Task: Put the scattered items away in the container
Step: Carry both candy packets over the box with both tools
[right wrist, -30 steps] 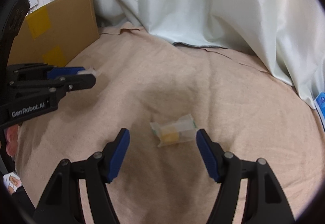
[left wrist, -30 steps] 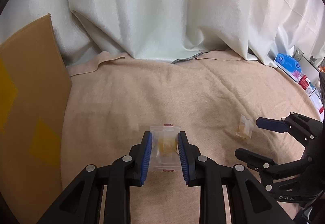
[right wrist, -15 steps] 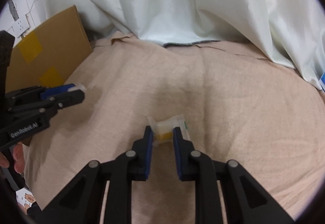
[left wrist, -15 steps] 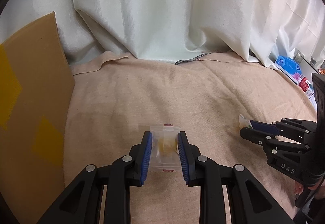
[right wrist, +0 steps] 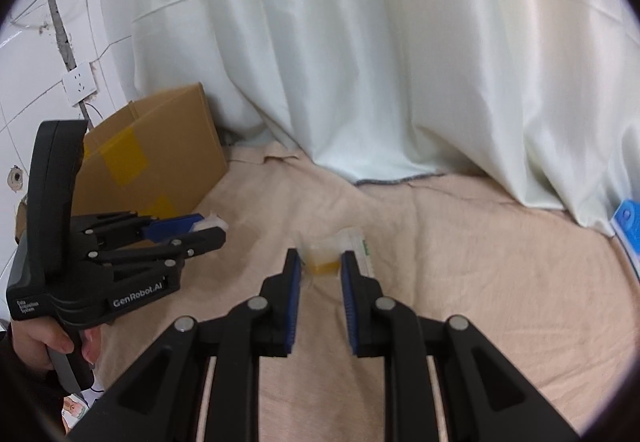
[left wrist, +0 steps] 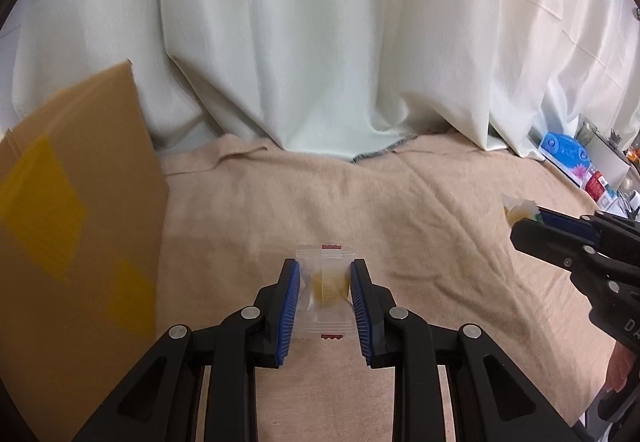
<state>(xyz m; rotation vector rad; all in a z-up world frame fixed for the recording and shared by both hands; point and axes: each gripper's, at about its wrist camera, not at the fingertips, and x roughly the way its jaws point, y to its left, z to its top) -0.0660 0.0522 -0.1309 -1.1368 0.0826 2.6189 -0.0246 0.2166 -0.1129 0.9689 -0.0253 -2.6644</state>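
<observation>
My left gripper (left wrist: 325, 274) is shut on a clear snack packet (left wrist: 326, 290) with a yellow piece inside and red seals, held above the beige blanket (left wrist: 400, 209). My right gripper (right wrist: 320, 260) is shut on a second clear packet (right wrist: 326, 256) with a yellow piece, also lifted off the blanket. In the left wrist view the right gripper (left wrist: 520, 215) enters from the right with that second packet (left wrist: 518, 207) at its tips. The cardboard box (left wrist: 68, 226) stands at the left; its inside is hidden. In the right wrist view the left gripper (right wrist: 208, 228) sits just in front of the box (right wrist: 160, 157).
White curtains (left wrist: 320, 41) hang behind the blanket. A blue pack (left wrist: 564, 151) and small boxes lie at the far right edge. A wall socket (right wrist: 79, 87) is on the tiled wall left of the box. A hand (right wrist: 52, 342) holds the left gripper's handle.
The right gripper closed on the second packet and lifted it off the blanket. Both grippers have risen, and the left one has kept its packet and moved nearer the box.
</observation>
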